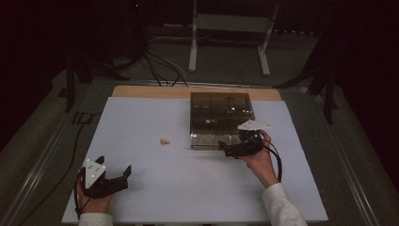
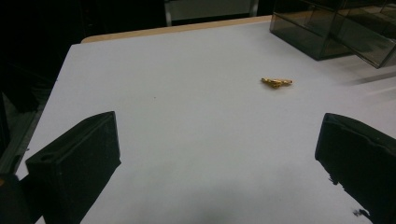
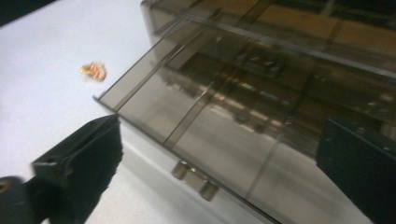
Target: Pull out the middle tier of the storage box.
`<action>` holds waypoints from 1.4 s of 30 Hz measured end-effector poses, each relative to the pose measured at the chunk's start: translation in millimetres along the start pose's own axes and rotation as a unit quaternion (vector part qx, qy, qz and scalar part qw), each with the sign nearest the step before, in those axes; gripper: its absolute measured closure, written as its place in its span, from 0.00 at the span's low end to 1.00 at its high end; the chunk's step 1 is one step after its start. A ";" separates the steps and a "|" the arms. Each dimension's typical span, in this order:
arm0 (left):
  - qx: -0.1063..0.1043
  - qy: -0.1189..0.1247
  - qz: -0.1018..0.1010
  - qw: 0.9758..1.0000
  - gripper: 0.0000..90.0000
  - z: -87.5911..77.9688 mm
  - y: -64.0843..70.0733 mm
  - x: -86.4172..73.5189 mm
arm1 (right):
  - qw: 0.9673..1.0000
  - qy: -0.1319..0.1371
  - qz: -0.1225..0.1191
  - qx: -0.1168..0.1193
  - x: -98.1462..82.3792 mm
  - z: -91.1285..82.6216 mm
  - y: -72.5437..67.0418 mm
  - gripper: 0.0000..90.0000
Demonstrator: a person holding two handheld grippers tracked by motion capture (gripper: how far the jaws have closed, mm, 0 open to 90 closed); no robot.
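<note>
A white surface (image 1: 188, 188) carries everything, with a strip of bare wood along its far edge.

On it, toward the far edge and a little right of the middle, stands a smoky clear plastic drawer box (image 1: 220, 113). Its lowest drawer (image 1: 210, 140) is pulled out toward the near edge; in the right gripper view this drawer (image 3: 196, 121) shows thin dividers inside and a small two-post handle (image 3: 194, 179) on its front wall.

The right gripper (image 1: 225, 149) sits just in front of the open drawer, held in a hand (image 1: 259, 160) whose light sleeve comes in from the near right corner. Its jaws stand wide apart, as far as they go, with nothing between them; in its own view they frame the drawer front without touching it, and the handle lies free between them.

The left gripper (image 1: 123, 175) rests near the near left corner of the surface, held in the other hand (image 1: 94, 200). Its jaws are also spread wide and hold nothing; in its own view only bare surface lies between them.

Smallest is a small gold-coloured piece (image 1: 164, 141), lying on the surface left of the drawer, well apart from both grippers. In the left gripper view the piece (image 2: 276, 82) looks thin and crumpled; what it is I cannot tell.
</note>
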State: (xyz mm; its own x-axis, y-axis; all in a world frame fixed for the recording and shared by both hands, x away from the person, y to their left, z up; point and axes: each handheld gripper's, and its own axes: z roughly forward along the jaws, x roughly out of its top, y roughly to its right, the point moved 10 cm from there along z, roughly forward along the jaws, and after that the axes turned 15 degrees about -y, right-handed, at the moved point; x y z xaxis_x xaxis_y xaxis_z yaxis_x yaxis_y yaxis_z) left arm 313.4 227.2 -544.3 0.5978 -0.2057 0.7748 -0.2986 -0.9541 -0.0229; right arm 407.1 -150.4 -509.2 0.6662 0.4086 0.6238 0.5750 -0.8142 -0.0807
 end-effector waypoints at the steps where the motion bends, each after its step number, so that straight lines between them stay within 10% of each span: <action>1: 0.000 0.000 0.000 1.000 0.01 0.0 0.2 0.1 | 1.000 0.006 0.005 0.000 -0.2 -3.7 1.7 0.00; 19: 0.000 -0.001 -0.007 1.000 0.01 0.8 0.0 -0.5 | 0.997 0.067 0.027 -0.031 -37.0 -44.1 19.9 0.00; 42: -0.015 0.011 -0.013 1.000 0.01 -5.3 3.4 18.6 | 0.992 0.104 0.056 -0.049 -85.6 -52.6 35.0 0.00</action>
State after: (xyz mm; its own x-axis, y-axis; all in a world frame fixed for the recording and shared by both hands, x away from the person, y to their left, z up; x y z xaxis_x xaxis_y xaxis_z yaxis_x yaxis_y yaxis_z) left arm 319.5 221.3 -526.6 0.5890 -0.1755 0.7889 -0.3060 -0.9519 0.0167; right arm 345.3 -235.6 -524.5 0.6054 0.2281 0.7625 0.4475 -0.8898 -0.0891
